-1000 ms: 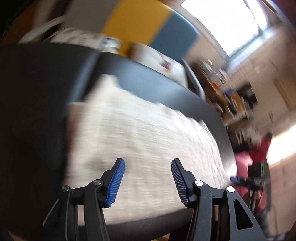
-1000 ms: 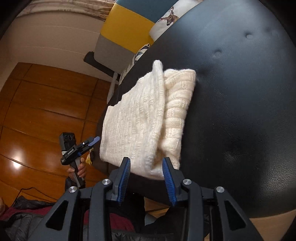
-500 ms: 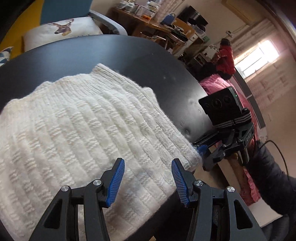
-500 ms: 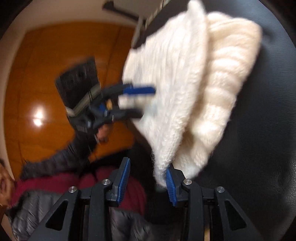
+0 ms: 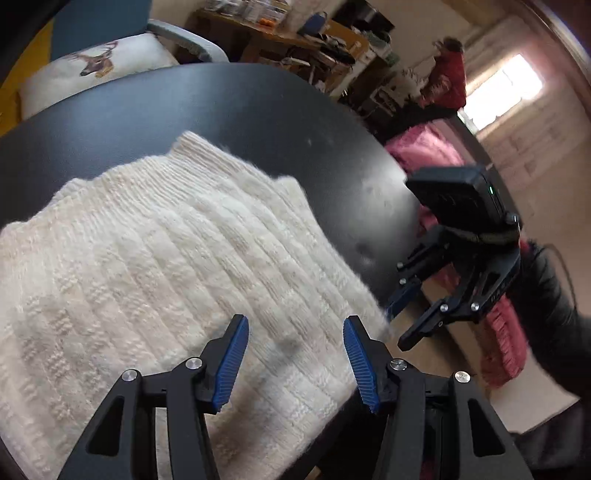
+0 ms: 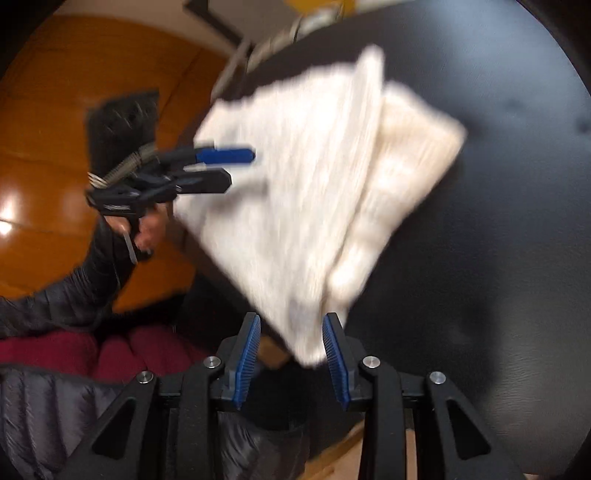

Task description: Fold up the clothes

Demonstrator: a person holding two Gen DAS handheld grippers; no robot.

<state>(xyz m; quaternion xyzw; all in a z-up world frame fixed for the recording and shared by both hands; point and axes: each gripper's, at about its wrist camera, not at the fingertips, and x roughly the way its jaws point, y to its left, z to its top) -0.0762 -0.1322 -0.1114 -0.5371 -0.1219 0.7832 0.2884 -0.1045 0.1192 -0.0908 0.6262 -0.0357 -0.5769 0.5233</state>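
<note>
A cream knitted sweater [image 5: 155,266] lies folded on a black padded surface [image 5: 258,122]. My left gripper [image 5: 293,332] is open and hovers over the sweater's near edge, holding nothing. In the right wrist view the sweater [image 6: 295,192] is blurred, and its near corner hangs between the fingers of my right gripper [image 6: 291,332], which is open. The right gripper also shows in the left wrist view [image 5: 406,295] beside the sweater's right edge. The left gripper shows in the right wrist view [image 6: 221,166] at the sweater's left edge.
A deer-print cushion [image 5: 96,70] and a chair sit behind the black surface. A cluttered desk [image 5: 295,29] and a person in red [image 5: 447,74] are at the back. A pink cover [image 5: 424,147] lies to the right. Wooden floor [image 6: 48,110] shows on the left.
Both grippers have swung in to the sweater's near edge. The right gripper now has the sweater's corner between its open fingers.
</note>
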